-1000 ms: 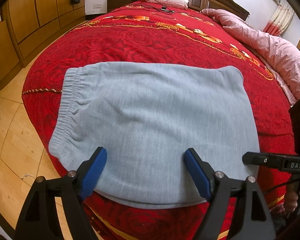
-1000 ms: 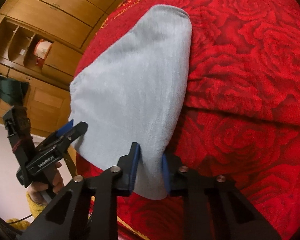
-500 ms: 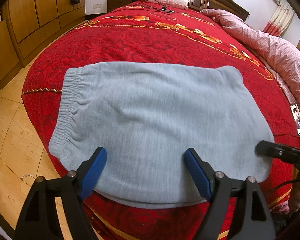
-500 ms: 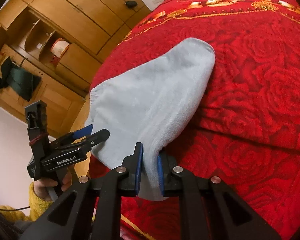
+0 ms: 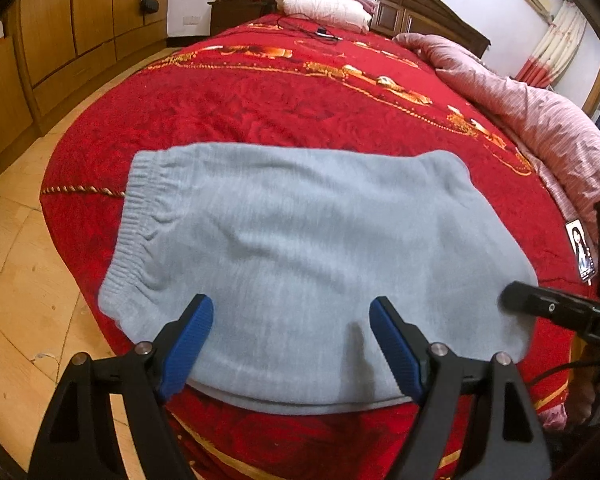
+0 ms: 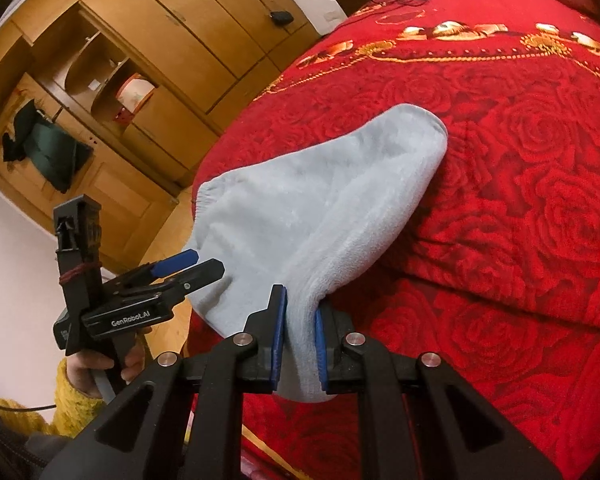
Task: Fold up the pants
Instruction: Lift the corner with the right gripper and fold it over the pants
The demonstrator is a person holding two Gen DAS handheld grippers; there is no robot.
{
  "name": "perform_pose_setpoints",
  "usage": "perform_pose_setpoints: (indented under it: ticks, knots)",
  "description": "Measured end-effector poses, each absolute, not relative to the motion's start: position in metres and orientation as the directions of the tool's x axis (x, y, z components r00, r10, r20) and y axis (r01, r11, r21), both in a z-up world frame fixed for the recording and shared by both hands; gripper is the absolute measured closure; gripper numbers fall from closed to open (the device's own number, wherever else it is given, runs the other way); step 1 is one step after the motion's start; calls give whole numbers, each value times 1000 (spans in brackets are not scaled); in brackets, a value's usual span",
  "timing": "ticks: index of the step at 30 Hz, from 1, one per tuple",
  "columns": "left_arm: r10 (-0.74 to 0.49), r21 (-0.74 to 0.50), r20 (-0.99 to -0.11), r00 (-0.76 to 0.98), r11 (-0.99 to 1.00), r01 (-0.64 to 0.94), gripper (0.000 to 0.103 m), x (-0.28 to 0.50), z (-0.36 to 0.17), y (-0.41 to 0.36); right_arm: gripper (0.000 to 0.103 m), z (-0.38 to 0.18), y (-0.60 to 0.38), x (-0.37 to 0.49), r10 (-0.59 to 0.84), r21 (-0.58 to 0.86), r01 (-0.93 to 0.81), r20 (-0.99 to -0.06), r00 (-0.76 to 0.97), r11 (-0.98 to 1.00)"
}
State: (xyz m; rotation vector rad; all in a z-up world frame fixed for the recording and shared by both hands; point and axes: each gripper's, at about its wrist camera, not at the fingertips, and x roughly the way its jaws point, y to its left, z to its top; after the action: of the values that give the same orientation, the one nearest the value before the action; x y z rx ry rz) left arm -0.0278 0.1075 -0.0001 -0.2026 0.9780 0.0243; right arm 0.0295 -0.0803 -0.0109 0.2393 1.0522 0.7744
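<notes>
The grey pants [image 5: 300,248] lie already folded along the near edge of the bed [image 5: 260,100], waistband toward its left corner. The right gripper [image 6: 298,336] is clenched on their right-hand end, lifting that end, probably to carry it over for another fold. The left gripper [image 5: 290,340] hangs spread wide above the near hem, grasping nothing. How many layers the jaws pinch is hidden.

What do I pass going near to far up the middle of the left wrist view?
Left gripper → grey pants → red bedspread → black cable → pillows → headboard.
</notes>
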Motion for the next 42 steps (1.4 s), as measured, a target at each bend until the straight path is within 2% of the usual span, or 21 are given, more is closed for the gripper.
perform_pose_setpoints:
  ticks: [20, 31, 35, 42]
  knots:
    - [-34, -102, -836, 547, 990, -95, 18, -29, -11, 94, 89, 44, -49, 27, 700, 441, -608, -655, 285, 660]
    - [-121, -201, -815, 567, 976, -81, 18, -44, -4, 114, 89, 66, 0, 37, 691, 360, -713, -682, 239, 602]
    - [-83, -203, -797, 598, 970, -136, 18, -57, 7, 137, 89, 73, 27, 34, 679, 317, -759, -702, 216, 569]
    - [59, -164, -791, 608, 938, -305, 18, -77, 14, 198, 89, 73, 76, 30, 668, 290, -818, -730, 147, 497]
